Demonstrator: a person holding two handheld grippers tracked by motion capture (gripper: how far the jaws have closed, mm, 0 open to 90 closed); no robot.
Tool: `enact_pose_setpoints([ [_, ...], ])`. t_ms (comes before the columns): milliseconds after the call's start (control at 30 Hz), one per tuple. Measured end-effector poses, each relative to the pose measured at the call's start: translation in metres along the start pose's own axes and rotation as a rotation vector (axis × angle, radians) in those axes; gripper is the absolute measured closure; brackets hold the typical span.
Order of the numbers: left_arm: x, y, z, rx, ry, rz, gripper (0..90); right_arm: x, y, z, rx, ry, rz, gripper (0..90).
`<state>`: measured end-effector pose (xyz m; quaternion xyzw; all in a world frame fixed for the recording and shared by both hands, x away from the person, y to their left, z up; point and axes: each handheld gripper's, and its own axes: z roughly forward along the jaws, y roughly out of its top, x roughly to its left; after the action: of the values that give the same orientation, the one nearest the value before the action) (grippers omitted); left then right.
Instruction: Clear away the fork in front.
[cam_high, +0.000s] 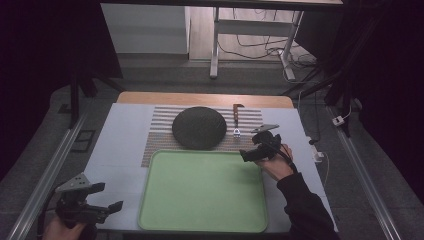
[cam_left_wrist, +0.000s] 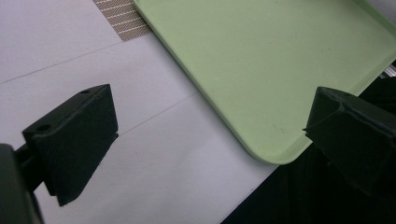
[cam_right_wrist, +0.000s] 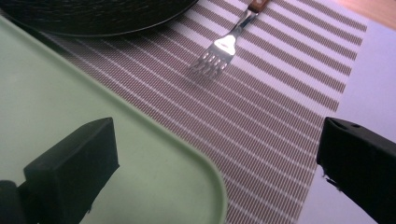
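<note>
The fork (cam_high: 236, 121) lay on the striped placemat (cam_high: 160, 131), just right of the dark round plate (cam_high: 199, 127) and beyond the far right corner of the green tray (cam_high: 202, 190). Its long axis ran away from the person: tines toward the near side, wooden handle pointing to the far edge of the surface (cam_high: 120, 150). In the right gripper view the tines (cam_right_wrist: 214, 59) sat ahead of the claw and a little left of the midline between its jaws, with the handle running off at the top of the frame.

The right claw (cam_high: 248, 154) was much the nearer of the two. It hovered over the tray's far right corner, jaws spread wide and holding nothing, with the fork just beyond it and apart from it. A pickup would likely call for a short reach forward (and probably a turn of the wrist, so the jaws close across the shaft rather than along it).

The left claw (cam_high: 111, 196) hung at the near left corner of the surface, just beside the tray's near left edge, also wide open and empty, well apart from the fork.
</note>
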<state>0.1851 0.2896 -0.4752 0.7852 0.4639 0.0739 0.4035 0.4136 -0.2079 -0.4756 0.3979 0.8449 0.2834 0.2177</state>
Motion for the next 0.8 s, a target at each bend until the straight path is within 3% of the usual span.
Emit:
enact_pose_setpoints([
  [133,0.0,0.0,0.0,-0.001,-0.001,-0.001,2.1,0.001,0.005,0.006,0.005,-0.017,-0.023,0.0],
  [333,0.0,0.0,0.0,-0.001,-0.003,-0.002,2.1,0.002,0.012,0.019,0.028,-0.059,-0.1,0.0],
  [367,0.001,0.0,0.0,-0.001,-0.003,0.0,2.1,0.003,0.013,0.024,0.037,-0.083,-0.15,0.0],
  [400,0.001,0.0,0.0,-0.001,-0.001,-0.001,2.1,0.003,0.013,0.024,0.037,-0.083,-0.15,0.0],
  [467,0.001,0.0,0.0,-0.001,-0.002,0.0,2.1,0.006,0.016,0.032,0.052,-0.123,-0.209,1.2],
  [800,0.001,0.0,0.0,-0.002,-0.005,-0.003,2.1,0.015,0.025,0.054,0.079,-0.194,-0.362,10.5],
])
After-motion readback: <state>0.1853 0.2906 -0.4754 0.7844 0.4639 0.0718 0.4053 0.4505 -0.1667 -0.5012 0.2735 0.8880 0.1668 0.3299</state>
